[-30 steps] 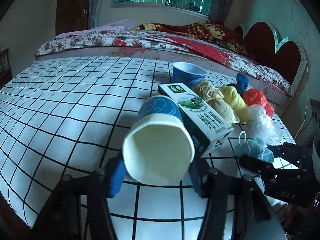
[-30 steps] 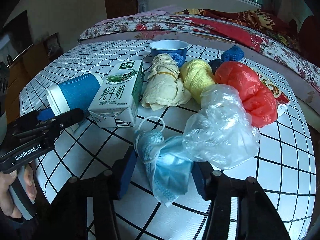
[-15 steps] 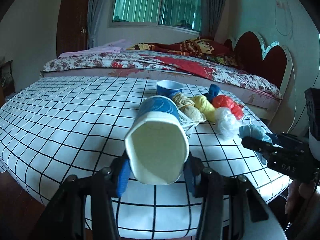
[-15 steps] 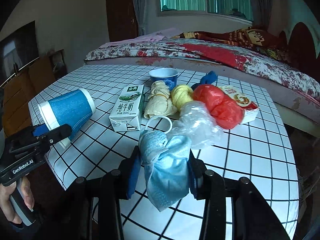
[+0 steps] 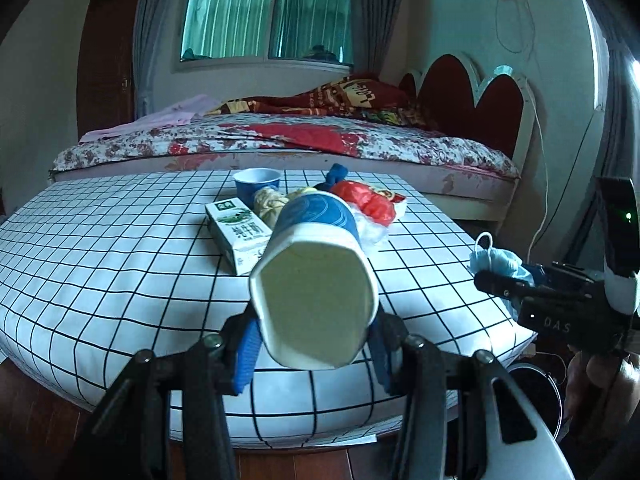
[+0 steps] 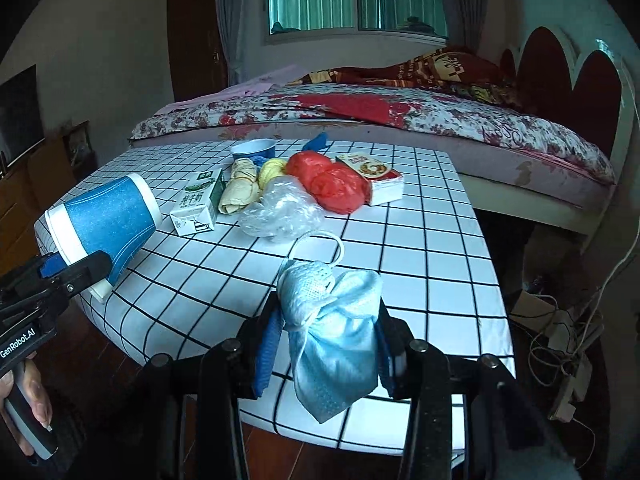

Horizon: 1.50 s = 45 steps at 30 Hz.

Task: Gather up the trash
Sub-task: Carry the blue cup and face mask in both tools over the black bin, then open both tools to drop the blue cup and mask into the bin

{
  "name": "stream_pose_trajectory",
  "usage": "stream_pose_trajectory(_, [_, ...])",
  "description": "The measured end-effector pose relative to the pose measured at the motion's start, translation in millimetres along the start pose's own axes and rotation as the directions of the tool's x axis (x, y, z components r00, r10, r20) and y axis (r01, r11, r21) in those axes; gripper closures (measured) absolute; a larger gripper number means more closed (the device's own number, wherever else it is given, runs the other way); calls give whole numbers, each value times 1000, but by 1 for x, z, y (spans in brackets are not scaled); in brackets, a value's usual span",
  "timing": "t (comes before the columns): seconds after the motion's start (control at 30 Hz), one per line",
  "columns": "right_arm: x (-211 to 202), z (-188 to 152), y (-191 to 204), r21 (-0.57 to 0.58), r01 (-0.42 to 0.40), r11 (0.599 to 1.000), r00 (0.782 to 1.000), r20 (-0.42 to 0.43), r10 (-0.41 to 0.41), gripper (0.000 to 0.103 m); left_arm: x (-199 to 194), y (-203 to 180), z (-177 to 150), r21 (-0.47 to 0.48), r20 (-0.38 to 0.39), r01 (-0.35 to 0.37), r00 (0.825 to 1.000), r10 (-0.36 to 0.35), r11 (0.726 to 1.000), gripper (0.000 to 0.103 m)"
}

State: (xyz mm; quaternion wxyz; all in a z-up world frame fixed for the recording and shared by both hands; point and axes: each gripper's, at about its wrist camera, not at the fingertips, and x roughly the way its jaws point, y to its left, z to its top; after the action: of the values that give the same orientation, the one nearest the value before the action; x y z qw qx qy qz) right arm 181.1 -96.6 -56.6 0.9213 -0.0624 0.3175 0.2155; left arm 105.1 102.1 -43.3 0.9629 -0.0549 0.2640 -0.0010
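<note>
**Both grippers loaded, lifted off the table**

Landmark: the milk carton [image 6: 198, 208] on the checked table [image 6: 420, 248].

- Left of the carton: left gripper [image 5: 314, 348] clenched on a blue paper cup [image 5: 316, 276], held on its side, mouth toward the camera, clear of the tabletop. The rim looks squashed, so the grip seems firm enough for carrying.
- Beside and behind the carton: remaining trash in a cluster — cream bag, yellow wad, clear plastic bag [image 6: 282, 210], red bag [image 6: 332, 186], snack box, small blue cup.
- Right of the carton, past the table's near edge: right gripper [image 6: 326, 346] clamped on a crumpled blue face mask [image 6: 334, 332], ear loop poking upward.

Judgement: both loads are ready for a bin; a dark round rim [image 5: 532, 376] shows below the right gripper in the left view, possibly that bin.
</note>
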Motion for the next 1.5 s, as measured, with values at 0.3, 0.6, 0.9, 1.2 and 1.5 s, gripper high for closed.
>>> stream_pose_trajectory(0.3, [-37,-22,-55,65,84,994,996,4,-85,59,-1,-53,0,87,-7,105,994,-105,991,55])
stream_pose_trajectory(0.6, [-60,-51,-103,125,165,978,986,-34,-162,59,-2,-105,-8,155,-32,199,980,-196,968,55])
stream_pose_trajectory(0.9, [-81,-83,-135,145,209,967,977,-71,-200,58,1,-150,-22,194,-89,300,954,-287,934,55])
stream_pose_trajectory(1.2, [-94,-130,-173,187,253,949,961,-160,-225,58,2,-206,-49,243,-192,430,900,-392,869,55])
stream_pose_trajectory(1.5, [-103,-172,-195,187,276,943,945,-232,-231,58,12,-254,-77,272,-304,506,852,-425,819,55])
